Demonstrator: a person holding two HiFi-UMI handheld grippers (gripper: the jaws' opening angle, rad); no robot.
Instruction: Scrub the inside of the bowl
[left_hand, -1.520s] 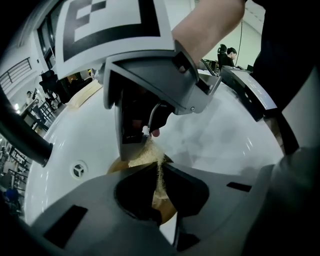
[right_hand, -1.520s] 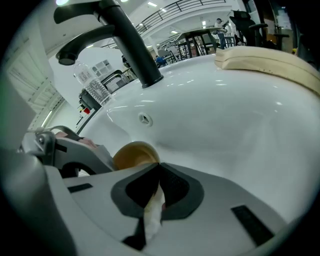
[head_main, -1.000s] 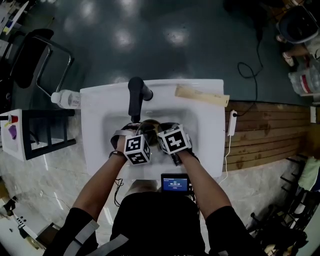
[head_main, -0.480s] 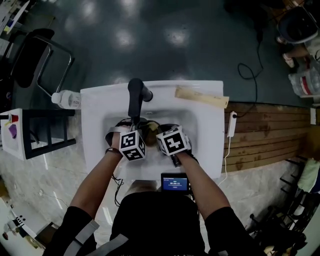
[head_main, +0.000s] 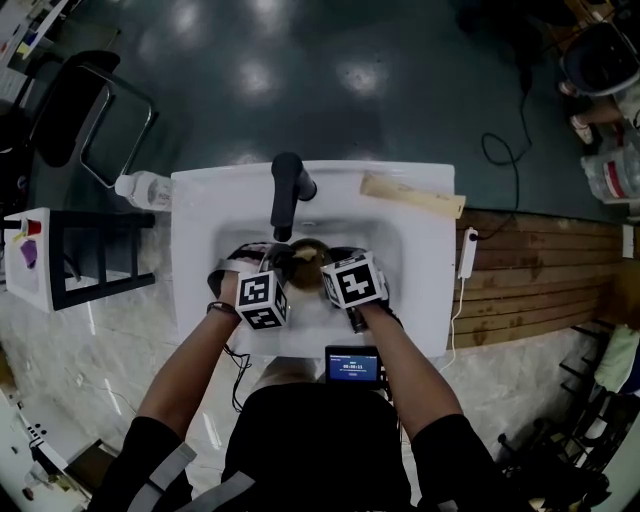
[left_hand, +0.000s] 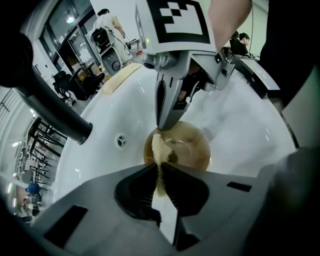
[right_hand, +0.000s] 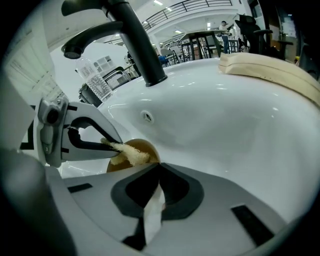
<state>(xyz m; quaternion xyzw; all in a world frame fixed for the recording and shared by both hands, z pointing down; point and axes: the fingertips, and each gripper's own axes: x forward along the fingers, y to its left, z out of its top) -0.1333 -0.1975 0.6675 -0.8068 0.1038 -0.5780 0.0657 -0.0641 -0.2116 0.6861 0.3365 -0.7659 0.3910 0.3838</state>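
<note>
A brown glass bowl (head_main: 306, 259) sits in the basin of the white sink (head_main: 195, 260), just in front of the faucet. My left gripper (head_main: 288, 266) is shut on a thin yellow sponge (left_hand: 159, 150) that reaches into the bowl (left_hand: 186, 149) near its left wall. From the opposite side, my right gripper (head_main: 324, 264) is shut on the bowl's rim; the left gripper view shows its fingertips (left_hand: 165, 116) on the far rim. The right gripper view has the sponge (right_hand: 129, 152) lying over the bowl (right_hand: 141, 147).
A black faucet (head_main: 287, 190) arches over the basin's back. A beige strip (head_main: 412, 195) lies on the sink's back right rim, and a plastic bottle (head_main: 145, 188) at its left corner. The overflow hole (left_hand: 120, 141) is behind the bowl. A small screen (head_main: 352, 367) sits below the front edge.
The left gripper has slid a little to the left in the basin with the sponge. The right gripper and the bowl have stayed almost still.
</note>
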